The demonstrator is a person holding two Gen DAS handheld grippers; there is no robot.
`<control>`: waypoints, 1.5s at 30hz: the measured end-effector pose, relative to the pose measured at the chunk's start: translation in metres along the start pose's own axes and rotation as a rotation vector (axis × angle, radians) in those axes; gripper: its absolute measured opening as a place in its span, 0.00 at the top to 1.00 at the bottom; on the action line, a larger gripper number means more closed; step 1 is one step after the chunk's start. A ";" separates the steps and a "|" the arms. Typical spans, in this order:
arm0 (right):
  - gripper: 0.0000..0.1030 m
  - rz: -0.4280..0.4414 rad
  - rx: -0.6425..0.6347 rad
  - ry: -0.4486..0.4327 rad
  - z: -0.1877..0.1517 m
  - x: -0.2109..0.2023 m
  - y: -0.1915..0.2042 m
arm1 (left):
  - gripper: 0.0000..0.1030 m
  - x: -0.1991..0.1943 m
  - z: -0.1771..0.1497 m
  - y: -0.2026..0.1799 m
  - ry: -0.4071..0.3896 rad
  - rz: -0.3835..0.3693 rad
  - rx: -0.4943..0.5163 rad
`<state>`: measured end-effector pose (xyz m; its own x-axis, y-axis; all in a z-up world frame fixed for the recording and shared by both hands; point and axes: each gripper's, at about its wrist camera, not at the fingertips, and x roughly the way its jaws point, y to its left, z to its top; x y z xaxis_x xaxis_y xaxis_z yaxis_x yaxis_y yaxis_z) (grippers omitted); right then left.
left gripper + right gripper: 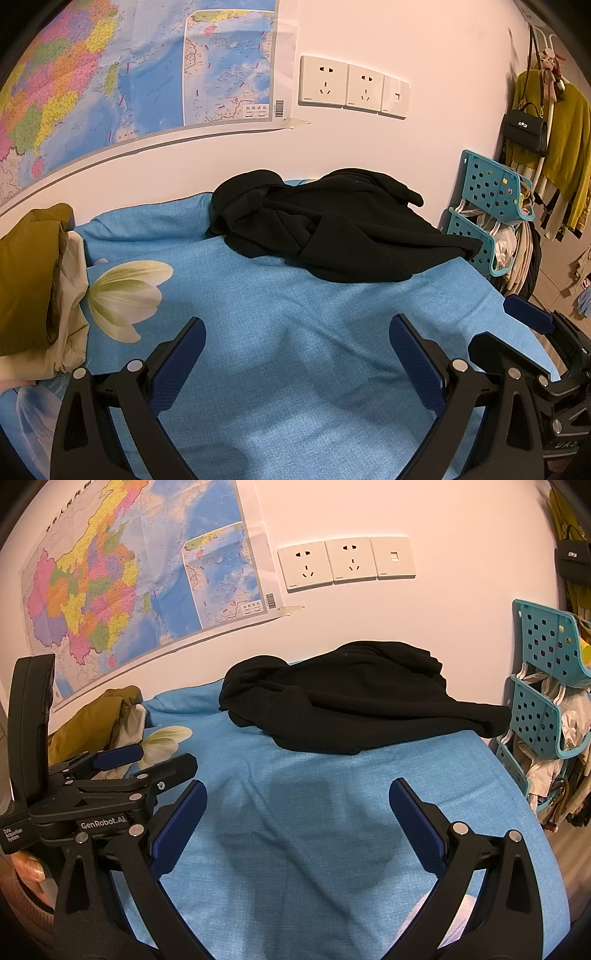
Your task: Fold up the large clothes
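Black garment (332,225) lies crumpled on the bed (295,332), ahead of both grippers. Left gripper (297,354) and right gripper (297,812) hover spread apart, empty.

One black garment (343,225), two grippers, three wall plates.

Left tongs (122,755) body reads "GenRobot.AI" in white; a side label beside it reads "Data Acquisition System". Right tongs (528,314) housing carries partial mirrored lettering, unreadable. Wall map (110,590) has Chinese characters in its inset legend box, too small to read; barcode at its lower corner, digits illegible.
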<state>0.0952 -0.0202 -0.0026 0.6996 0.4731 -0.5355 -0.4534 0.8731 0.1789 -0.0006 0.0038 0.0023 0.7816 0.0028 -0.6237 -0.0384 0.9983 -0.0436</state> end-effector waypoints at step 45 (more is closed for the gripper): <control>0.05 -0.003 -0.087 0.050 0.027 0.049 -0.001 | 0.07 0.055 0.021 0.029 0.103 0.024 -0.043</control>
<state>0.1445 0.0052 -0.0068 0.6734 0.4625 -0.5767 -0.4995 0.8598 0.1063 0.0541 0.0336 -0.0167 0.7119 0.0190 -0.7020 -0.0851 0.9946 -0.0594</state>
